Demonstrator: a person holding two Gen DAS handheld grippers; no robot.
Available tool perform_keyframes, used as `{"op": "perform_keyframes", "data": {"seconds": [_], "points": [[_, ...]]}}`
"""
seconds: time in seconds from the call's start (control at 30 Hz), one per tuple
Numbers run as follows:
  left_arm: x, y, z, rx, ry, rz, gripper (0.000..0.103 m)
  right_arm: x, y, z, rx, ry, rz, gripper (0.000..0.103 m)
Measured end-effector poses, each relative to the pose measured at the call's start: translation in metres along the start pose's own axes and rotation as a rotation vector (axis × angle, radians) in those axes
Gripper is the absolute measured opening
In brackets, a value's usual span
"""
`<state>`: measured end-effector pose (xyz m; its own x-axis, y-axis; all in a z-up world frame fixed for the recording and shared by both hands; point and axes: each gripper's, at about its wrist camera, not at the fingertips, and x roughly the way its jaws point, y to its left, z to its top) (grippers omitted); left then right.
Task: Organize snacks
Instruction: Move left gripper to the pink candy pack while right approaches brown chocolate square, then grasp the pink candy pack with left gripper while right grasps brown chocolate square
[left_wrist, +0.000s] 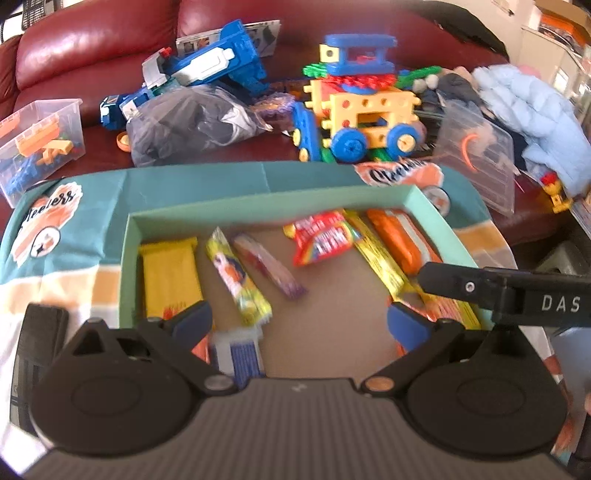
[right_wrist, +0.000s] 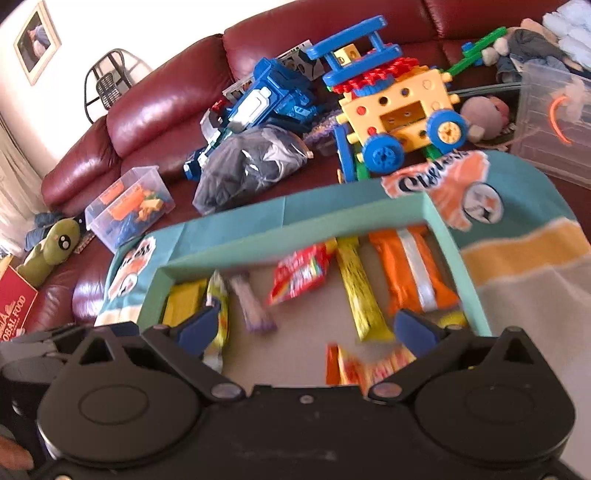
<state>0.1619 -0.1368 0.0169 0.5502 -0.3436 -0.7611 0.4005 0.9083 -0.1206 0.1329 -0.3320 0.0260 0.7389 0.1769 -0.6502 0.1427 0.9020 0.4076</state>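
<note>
Both grippers, left (left_wrist: 299, 317) and right (right_wrist: 308, 328), are hanging over the box (left_wrist: 273, 205), jaws spread, pinching nothing; snacks (left_wrist: 325, 238) are lying toward twelve o'clock.

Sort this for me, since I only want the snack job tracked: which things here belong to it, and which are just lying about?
Job:
- teal box
- yellow bar
- red candy bag
- orange packet
- long yellow stick
- purple wrapper

Lying about:
- toy car
- blue robot toy
- clear tub of bricks
- green plush
</note>
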Motion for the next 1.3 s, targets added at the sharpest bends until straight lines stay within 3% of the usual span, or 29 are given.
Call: {"op": "perform_keyframes", "data": {"seconds": [0.37, 0.67, 0.73, 0.9, 0.97, 1.07, 1.17, 1.3], "points": [[-0.034, -0.011, -0.074, 0.012, 0.074, -0.025, 0.103, -0.06, -0.023, -0.076, 0.071, 0.048, -0.025, 0.103], [-0.028, -0.025, -0.118, 0.042, 0.159, -0.037, 0.103, -0.076, -0.049, -0.121, 0.138, 0.084, -0.086, 0.103], [-0.026, -0.03, -0.12, 0.064, 0.161, -0.039, 0.103, -0.079, -0.054, -0.128, 0.132, 0.066, -0.133, 0.098], [-0.015, -0.046, -0.118, 0.114, 0.164, -0.05, 0.103, -0.068, -0.063, -0.135, 0.101, 0.117, -0.23, 0.051], [-0.011, -0.053, -0.116, 0.143, 0.166, -0.057, 0.103, -0.065, -0.062, -0.137, 0.078, 0.134, -0.227, 0.044], [-0.006, -0.069, -0.112, 0.205, 0.165, -0.075, 0.103, -0.064, -0.063, -0.139, 0.055, 0.137, -0.21, 0.019], [0.001, -0.091, -0.109, 0.3, 0.165, -0.114, 0.101, -0.069, -0.078, -0.141, 0.112, 0.12, -0.183, 0.018], [0.02, -0.123, -0.11, 0.43, 0.215, -0.174, 0.078, -0.073, -0.091, -0.145, 0.152, 0.109, -0.149, 0.018]]}}
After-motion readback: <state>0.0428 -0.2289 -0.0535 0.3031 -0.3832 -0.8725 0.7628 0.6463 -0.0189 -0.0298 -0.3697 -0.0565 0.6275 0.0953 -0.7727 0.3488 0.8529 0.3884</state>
